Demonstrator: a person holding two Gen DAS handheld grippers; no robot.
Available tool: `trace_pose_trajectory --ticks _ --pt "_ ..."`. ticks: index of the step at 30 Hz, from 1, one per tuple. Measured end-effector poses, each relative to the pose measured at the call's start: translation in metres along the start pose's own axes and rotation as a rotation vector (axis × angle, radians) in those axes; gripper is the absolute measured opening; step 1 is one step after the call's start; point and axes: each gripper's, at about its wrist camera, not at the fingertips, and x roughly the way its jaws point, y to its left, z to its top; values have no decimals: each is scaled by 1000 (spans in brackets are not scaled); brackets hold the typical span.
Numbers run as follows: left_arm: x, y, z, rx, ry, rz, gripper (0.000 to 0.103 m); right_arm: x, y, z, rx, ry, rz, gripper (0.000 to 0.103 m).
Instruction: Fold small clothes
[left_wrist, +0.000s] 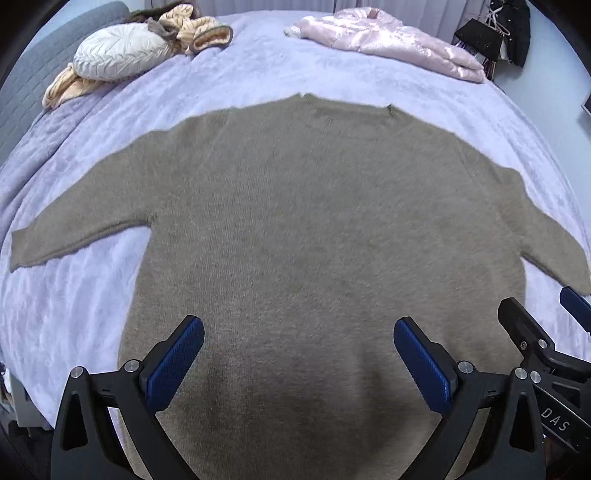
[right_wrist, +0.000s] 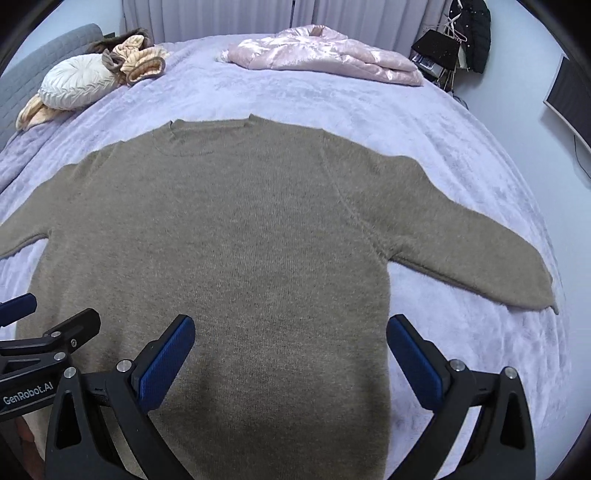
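While a fuzzy olive-brown knit sweater (left_wrist: 295, 229) lies flat, sleeves spread toward 9 and 3 o'clock, on a lavender plush bedspread (left_wrist: 258, 62), the left gripper (left_wrist: 299, 354) and right gripper (right_wrist: 290, 354) hover side by side over its hem, blue-padded jaws wide apart and empty; a shiny pink quilted jacket (right_wrist: 325, 55) rests at 12 o'clock

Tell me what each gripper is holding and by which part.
Nothing is held. The left gripper and right gripper both hover open above the sweater, which lies flat on the bed.
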Motion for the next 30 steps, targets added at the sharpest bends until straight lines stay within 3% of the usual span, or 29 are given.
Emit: trace_pose_trajectory --ticks 9,15,30 --pt "-35 -37 15 41 -68 -13 103 -40 -35 14 69 -109 19 103" --pt "-36 -75 30 77 -87 -17 103 -47 -73 18 125 -147 2 103" --pt "-17 -213 51 243 -91 -45 103 -23 -209 2 313 -138 -86 103"
